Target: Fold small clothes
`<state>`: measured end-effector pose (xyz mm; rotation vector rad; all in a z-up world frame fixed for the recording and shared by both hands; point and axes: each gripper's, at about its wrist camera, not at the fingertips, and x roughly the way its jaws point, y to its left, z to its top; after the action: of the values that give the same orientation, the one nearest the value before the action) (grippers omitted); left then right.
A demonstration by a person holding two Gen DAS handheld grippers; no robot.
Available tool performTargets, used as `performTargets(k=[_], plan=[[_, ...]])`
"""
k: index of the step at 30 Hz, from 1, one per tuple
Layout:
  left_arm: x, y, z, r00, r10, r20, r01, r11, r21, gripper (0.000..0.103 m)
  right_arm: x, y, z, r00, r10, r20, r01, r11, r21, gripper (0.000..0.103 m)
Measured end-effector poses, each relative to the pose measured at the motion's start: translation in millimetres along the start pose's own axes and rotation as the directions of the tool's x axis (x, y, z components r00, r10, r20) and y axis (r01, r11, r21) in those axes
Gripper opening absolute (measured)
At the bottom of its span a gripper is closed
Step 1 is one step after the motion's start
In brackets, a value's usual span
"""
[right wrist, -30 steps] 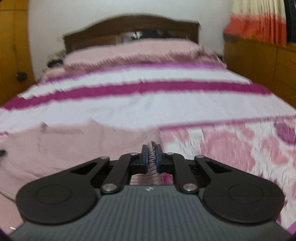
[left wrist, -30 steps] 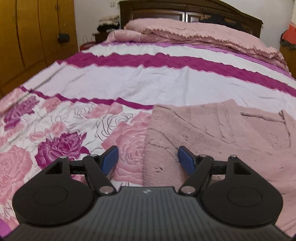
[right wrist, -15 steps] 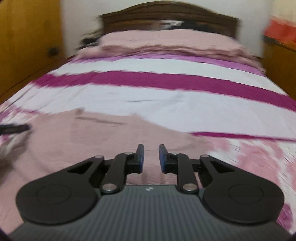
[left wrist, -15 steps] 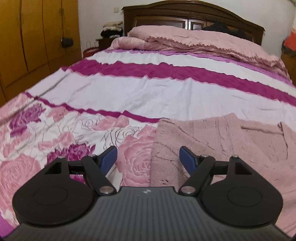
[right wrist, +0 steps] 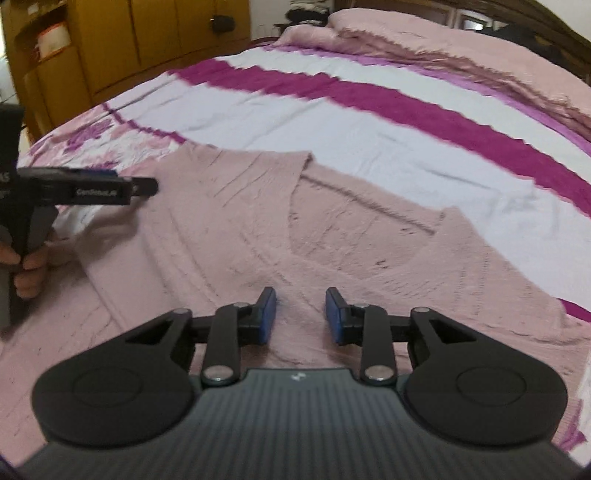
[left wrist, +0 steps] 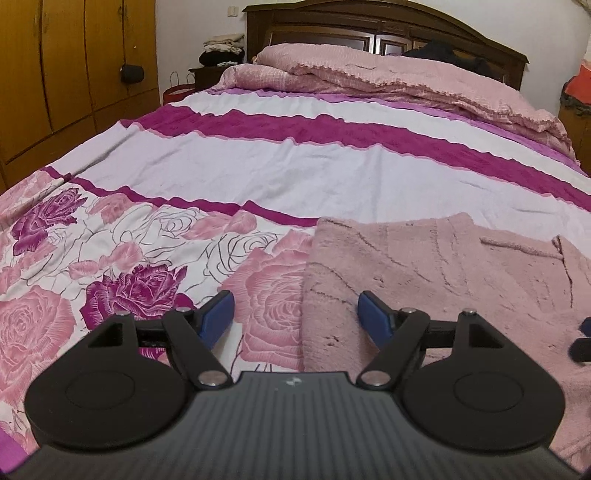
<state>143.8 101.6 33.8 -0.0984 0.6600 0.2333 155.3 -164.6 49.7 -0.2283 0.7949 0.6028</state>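
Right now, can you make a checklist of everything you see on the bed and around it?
Surface: bed with rose-and-stripe bedsheet, mostly smooth.
Job's things: pink knitted sweater lying flat, partly folded.
Clutter: pink quilt bunched near the headboard.
Grippers: left gripper open over the sweater's edge, nothing between its pads; right gripper open above the sweater, nothing held.
Cables: nothing seen.
Surroundings: wooden wardrobe, dark headboard, red bag on the floor.

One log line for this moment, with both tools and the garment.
left tool: open, empty | right tool: open, just released | pink knit sweater: flat on floral bedspread
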Motion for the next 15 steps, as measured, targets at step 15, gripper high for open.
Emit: performTargets(k=[15], plan=[[4.5, -23.3, -18.0, 0.997, -0.031, 0.065, 0.021, 0.99, 0.142, 0.081, 19.0, -11.4, 0.3, 0.982, -0.163, 0.091, 0.158, 0.986, 0.06, 0.017]])
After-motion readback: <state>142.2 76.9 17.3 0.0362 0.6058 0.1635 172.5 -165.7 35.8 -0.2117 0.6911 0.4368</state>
